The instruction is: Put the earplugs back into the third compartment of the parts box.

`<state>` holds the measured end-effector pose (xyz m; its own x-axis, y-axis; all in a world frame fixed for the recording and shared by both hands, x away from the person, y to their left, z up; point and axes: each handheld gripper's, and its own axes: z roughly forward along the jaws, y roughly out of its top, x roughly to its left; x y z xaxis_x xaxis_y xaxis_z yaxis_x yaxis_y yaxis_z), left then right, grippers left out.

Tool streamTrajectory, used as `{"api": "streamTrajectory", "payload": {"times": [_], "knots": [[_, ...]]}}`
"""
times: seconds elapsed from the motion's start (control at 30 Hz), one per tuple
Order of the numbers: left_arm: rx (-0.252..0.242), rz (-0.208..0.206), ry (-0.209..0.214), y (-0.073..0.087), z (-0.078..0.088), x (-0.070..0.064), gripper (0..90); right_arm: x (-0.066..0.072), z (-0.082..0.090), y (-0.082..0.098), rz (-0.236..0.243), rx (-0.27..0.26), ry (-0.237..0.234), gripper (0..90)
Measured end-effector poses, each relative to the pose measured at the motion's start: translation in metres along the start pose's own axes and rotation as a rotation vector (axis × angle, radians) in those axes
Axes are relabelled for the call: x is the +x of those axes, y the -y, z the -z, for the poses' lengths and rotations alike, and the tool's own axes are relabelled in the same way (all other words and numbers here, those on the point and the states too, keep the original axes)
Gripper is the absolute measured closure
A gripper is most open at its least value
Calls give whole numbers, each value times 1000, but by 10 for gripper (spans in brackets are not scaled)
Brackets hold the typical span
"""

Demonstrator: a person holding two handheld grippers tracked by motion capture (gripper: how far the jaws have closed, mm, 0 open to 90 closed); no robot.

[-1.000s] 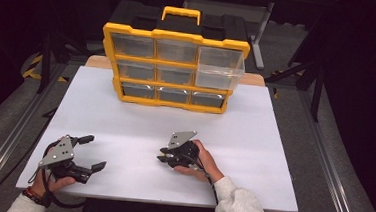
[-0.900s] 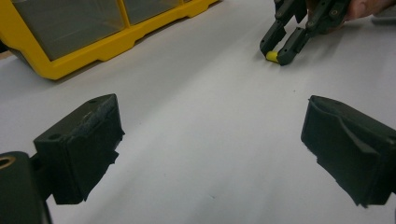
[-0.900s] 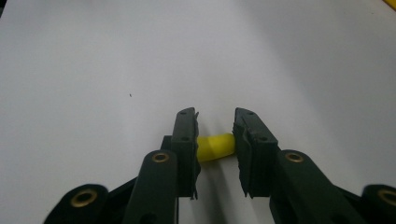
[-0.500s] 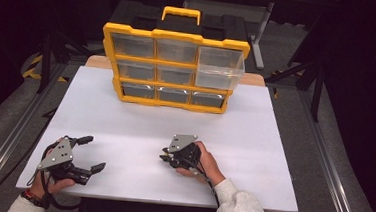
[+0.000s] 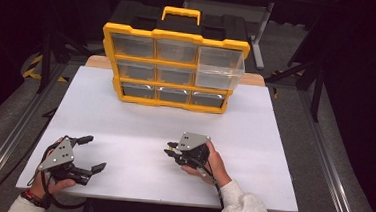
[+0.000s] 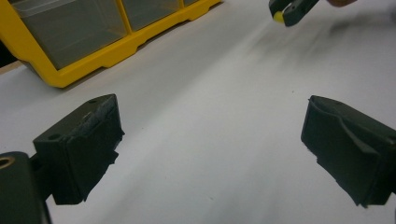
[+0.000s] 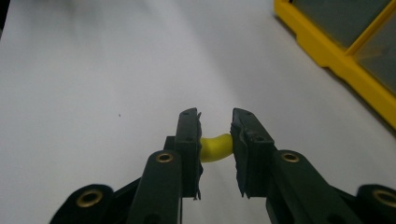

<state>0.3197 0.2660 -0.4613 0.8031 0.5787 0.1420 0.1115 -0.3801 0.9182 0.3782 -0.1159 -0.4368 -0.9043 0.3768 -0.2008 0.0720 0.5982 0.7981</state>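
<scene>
A small yellow bent piece (image 7: 215, 147) is pinched between the pads of my right gripper (image 7: 215, 122), which is shut on it. In the high view the right gripper (image 5: 169, 153) hovers just above the white table at front centre, pointing left. From the left gripper view, the yellow piece (image 6: 278, 17) shows at the right gripper's tip (image 6: 290, 8). My left gripper (image 5: 94, 153) rests at the front left, open, with nothing between its jaws (image 6: 212, 116).
A yellow drawer organizer (image 5: 176, 35) stands upright at the back of the white table (image 5: 273, 142); its top-right clear drawer (image 5: 221, 68) is pulled out. The organizer's base (image 6: 93, 53) lies ahead of the left gripper, and its corner (image 7: 336, 56) right of the right gripper.
The right hand has lifted slightly and shifted a little to the right with the yellow piece in its jaws. The left hand has stayed put.
</scene>
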Motion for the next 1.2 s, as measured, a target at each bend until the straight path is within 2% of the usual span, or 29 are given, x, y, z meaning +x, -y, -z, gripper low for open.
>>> {"api": "streamTrajectory", "payload": {"times": [0.17, 0.33, 0.37, 0.43, 0.47, 0.7, 0.73, 0.77, 0.8, 0.83, 1.2], "knots": [[-10, 3, 14, 1, 1, 3, 62, -3, 24, -13, 19, -80, 59, 736], [-8, 5, 27, 3, -1, 5, 62, -5, 38, -21, 24, -113, 102, 736], [-7, 7, 28, 3, -2, 7, 62, -7, 47, -25, 32, -131, 126, 736], [-10, 12, 31, 4, -2, 7, 62, -7, 50, -26, 32, -139, 137, 736], [-13, 10, 29, 4, -1, 7, 62, -10, 60, -30, 28, -164, 162, 736], [-9, 18, 27, 4, -2, 8, 62, -22, 86, -40, 46, -209, 254, 736], [-9, 18, 27, 4, -2, 8, 62, -22, 86, -40, 46, -209, 254, 736], [-5, 17, 32, 3, -3, 8, 62, -27, 95, -43, 42, -228, 283, 736], [-5, 17, 32, 3, -3, 8, 62, -27, 95, -43, 42, -228, 283, 736], [-3, 18, 33, 3, -5, 8, 62, -32, 104, -47, 44, -244, 306, 736], [2, 20, 35, 3, -6, 8, 62, -51, 134, -70, 49, -289, 381, 734]]}}
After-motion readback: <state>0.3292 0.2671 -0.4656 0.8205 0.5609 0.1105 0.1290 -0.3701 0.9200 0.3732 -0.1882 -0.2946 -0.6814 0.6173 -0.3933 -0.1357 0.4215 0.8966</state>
